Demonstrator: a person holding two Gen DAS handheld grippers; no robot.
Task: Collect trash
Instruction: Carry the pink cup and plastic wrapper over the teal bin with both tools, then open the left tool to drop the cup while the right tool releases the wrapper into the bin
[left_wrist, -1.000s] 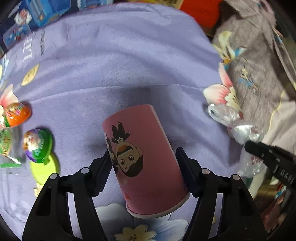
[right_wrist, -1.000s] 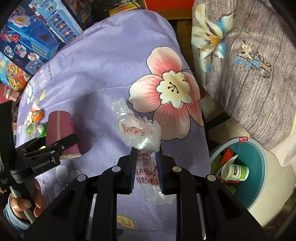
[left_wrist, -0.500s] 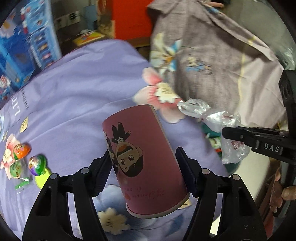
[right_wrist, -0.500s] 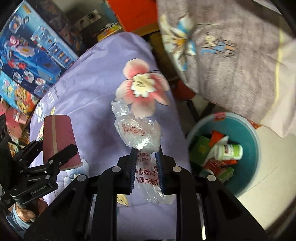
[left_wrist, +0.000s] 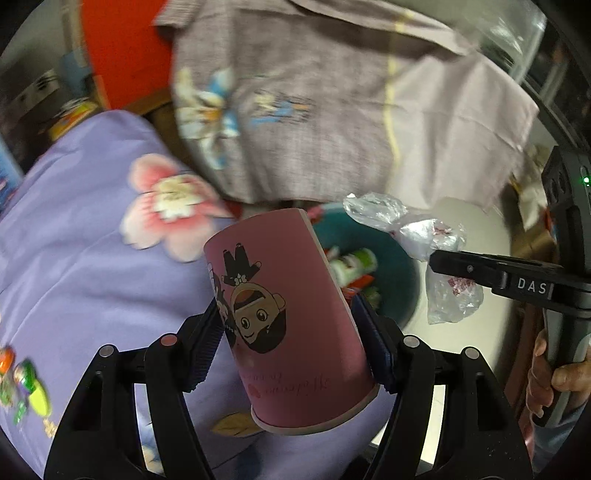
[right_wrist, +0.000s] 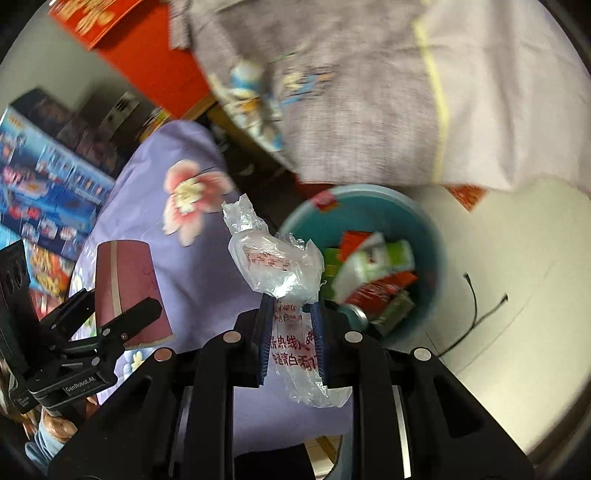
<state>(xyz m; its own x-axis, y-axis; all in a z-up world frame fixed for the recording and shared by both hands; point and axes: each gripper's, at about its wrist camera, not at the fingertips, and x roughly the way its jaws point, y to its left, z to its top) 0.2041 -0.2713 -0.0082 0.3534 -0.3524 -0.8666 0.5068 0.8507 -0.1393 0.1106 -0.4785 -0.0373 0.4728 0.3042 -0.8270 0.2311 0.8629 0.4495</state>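
Bed (left_wrist: 74, 258), purple floral cover, lies behind and left of both claws. Grey quilt (right_wrist: 351, 92) hangs beyond them.

Bin (right_wrist: 424, 229), teal, on the floor just ahead of my right claw (right_wrist: 291, 332) and ahead-right of my left claw (left_wrist: 288, 332). Already holds scraps: green and red packets, a small bottle. So part of the collecting is done.

Cup (left_wrist: 288, 325), pink paper, cartoon print: clamped across its body in my left claw, rim toward the camera, base pointing at the bin. Not over the opening yet, I judge.

Wrapper (right_wrist: 280, 269), clear plastic with red print: pinched in my right claw, bunched top standing beyond the fingertips, tail trailing back between them. It sits at the bin's near edge.

Left to do: carry both over the bin and let go. Small toys (left_wrist: 26, 384) lie on the bed far left; whether those are trash I can't tell.
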